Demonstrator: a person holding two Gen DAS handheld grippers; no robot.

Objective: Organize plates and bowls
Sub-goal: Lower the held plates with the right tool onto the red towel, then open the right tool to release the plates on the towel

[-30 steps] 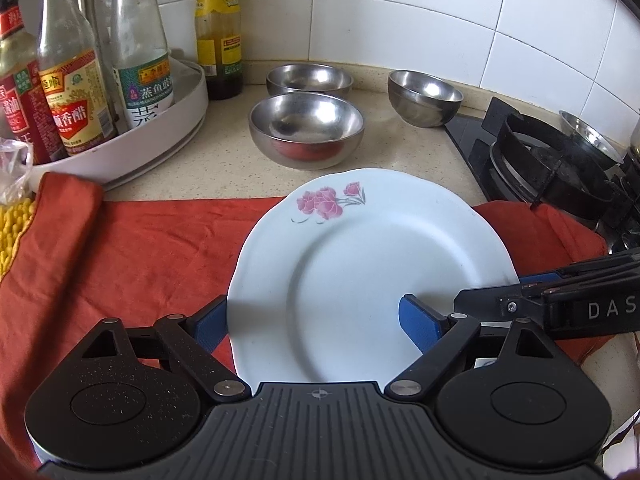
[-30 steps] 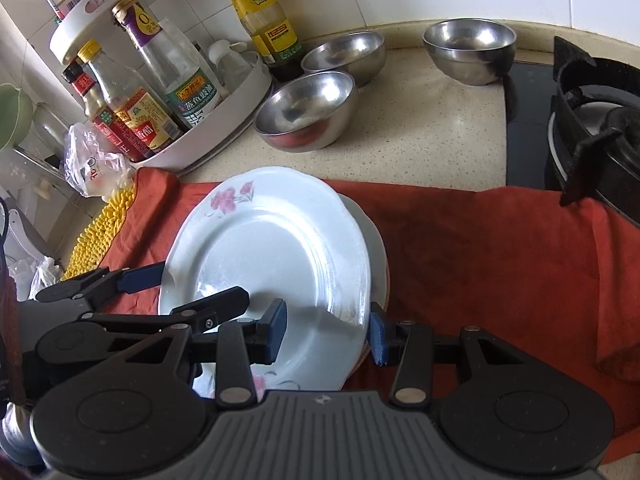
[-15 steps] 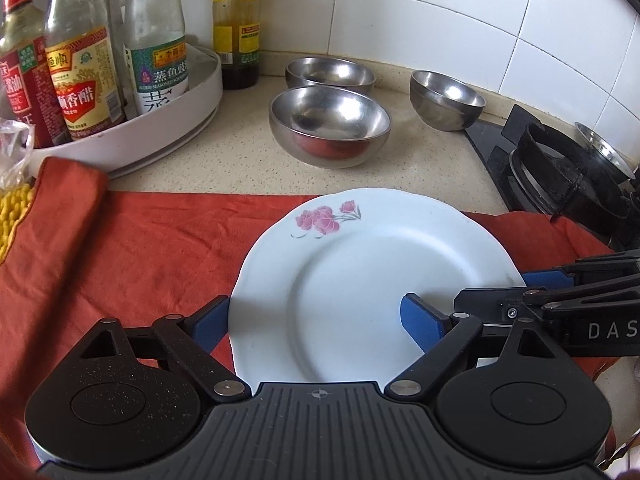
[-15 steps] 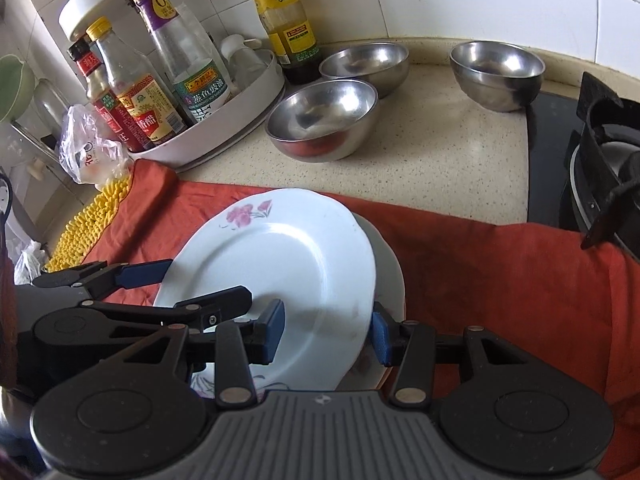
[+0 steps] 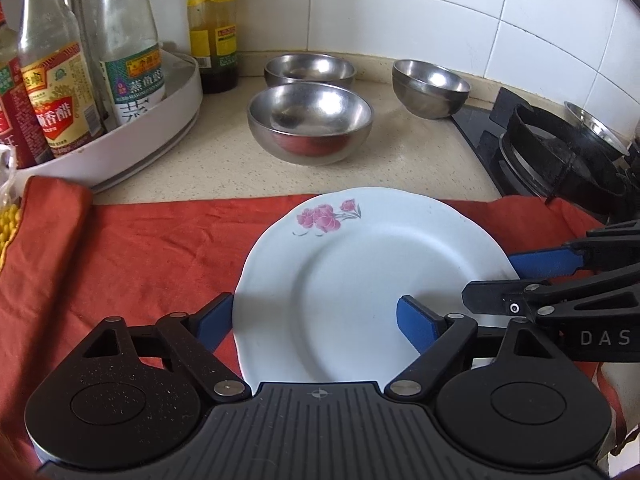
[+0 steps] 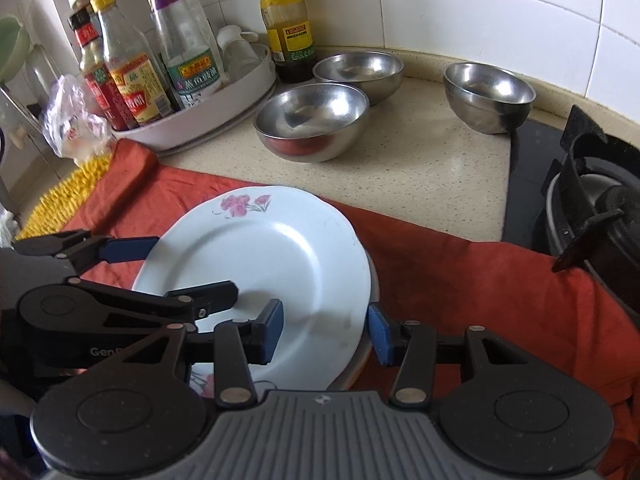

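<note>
A white plate with pink flowers lies on top of another plate on the red cloth. My left gripper is open, its blue pads either side of the plate's left rim. My right gripper is open too, its pads straddling the stack's right edge; it shows in the left wrist view. Three steel bowls stand behind on the counter: a near one, a far one, and a right one.
A white turntable tray with several sauce bottles stands at the back left. A dark bottle stands by the wall. The gas stove is at the right. A yellow mat and a plastic bag lie left.
Both grippers and the top plate have moved back toward me and lowered; the flowered plate now sits more squarely over the lower plate. Jaws stay open.
</note>
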